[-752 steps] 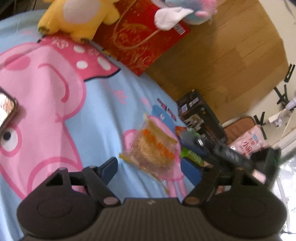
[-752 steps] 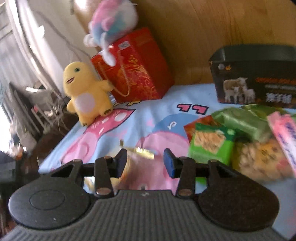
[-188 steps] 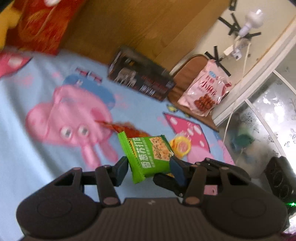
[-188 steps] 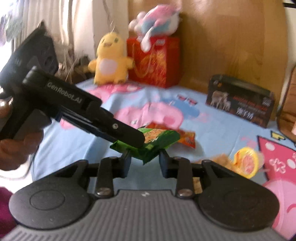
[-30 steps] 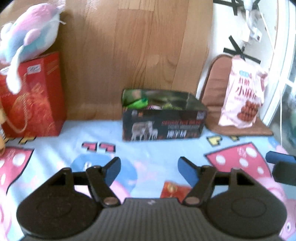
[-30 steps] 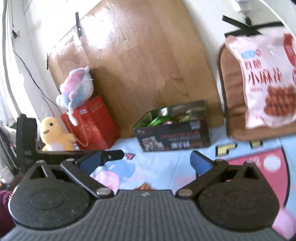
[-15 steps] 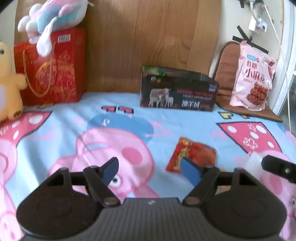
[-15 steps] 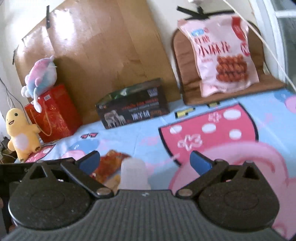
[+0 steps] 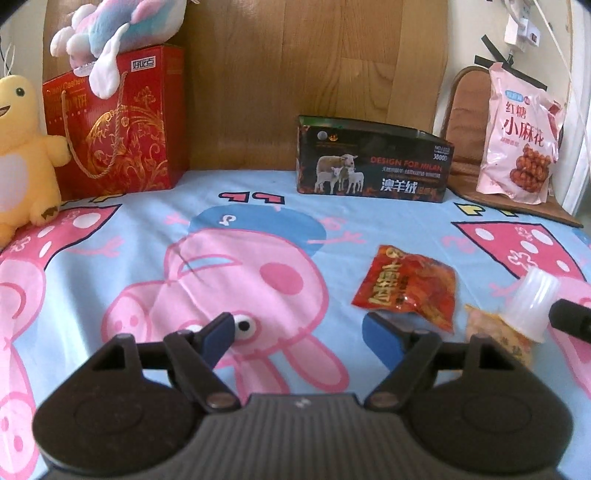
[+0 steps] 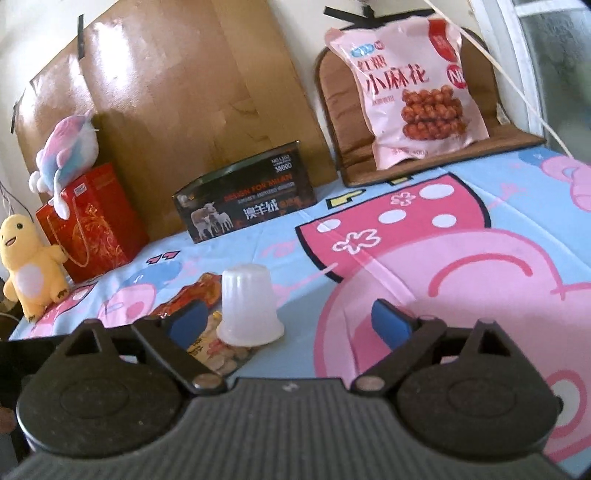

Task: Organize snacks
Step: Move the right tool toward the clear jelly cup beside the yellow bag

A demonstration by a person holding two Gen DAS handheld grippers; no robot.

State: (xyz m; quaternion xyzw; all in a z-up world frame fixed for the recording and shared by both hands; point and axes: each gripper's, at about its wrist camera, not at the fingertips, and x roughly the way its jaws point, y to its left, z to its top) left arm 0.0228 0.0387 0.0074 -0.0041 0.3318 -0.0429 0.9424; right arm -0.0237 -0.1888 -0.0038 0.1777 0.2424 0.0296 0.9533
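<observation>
Surface: a bed with a blue cartoon-pig sheet (image 9: 147,229), backed by a wood-grain board (image 9: 295,74) against the wall.

Back row, left wrist view: yellow plush toy (image 9: 22,155) cut off at the left edge; red gift bag (image 9: 122,122) with a pastel plush (image 9: 118,22) on top, its upper part out of frame; black open-top box (image 9: 373,166) printed with sheep. From both views only the box's front wall and rim show; its contents are hidden. To its right, a pink snack bag (image 9: 517,133) leans on a brown cushion (image 9: 465,122).

Snacks on the sheet: red snack packet (image 9: 406,288) lies flat, well in front of the box. Just beside it on the right, a translucent jelly cup (image 9: 532,302) stands upside down on a clear packet of pale biscuits (image 10: 218,354). The packet is largely covered by the cup and the tongs, so its print is unreadable.

Left tongs (image 9: 306,339): jaws spreading, nothing between them; the right blue pad overlaps the red packet's lower edge in the picture, contact cannot be judged.

Right tongs (image 10: 291,321): jaws narrowing but wide apart. The jelly cup sits between them, nearer the left pad, neither pad pressing on it. In the left wrist view only a dark tip of these tongs shows at the right edge, beside the cup.
</observation>
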